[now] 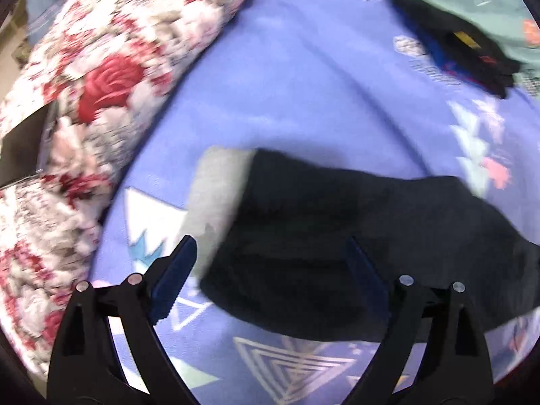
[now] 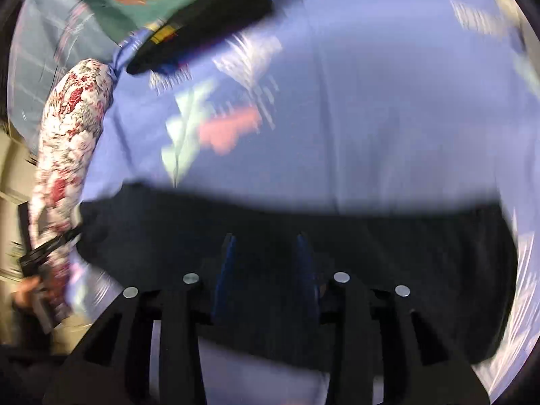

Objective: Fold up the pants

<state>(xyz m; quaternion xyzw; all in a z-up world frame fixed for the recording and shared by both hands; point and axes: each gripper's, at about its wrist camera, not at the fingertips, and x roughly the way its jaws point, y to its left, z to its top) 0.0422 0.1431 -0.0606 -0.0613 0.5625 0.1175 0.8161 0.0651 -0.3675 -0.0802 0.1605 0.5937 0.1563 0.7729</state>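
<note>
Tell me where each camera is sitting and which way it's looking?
Left wrist: sits on the left gripper, looking forward over wide-apart blue fingers at the black pants with their grey lining, lying on the purple bedsheet; the flowered quilt lies left.
Right wrist: sits on the right gripper, looking along narrower-set fingers over the pants; the person's hand shows at the left edge.
Both share: pants, bedsheet, quilt, and the far green and black clothes pile.
</note>
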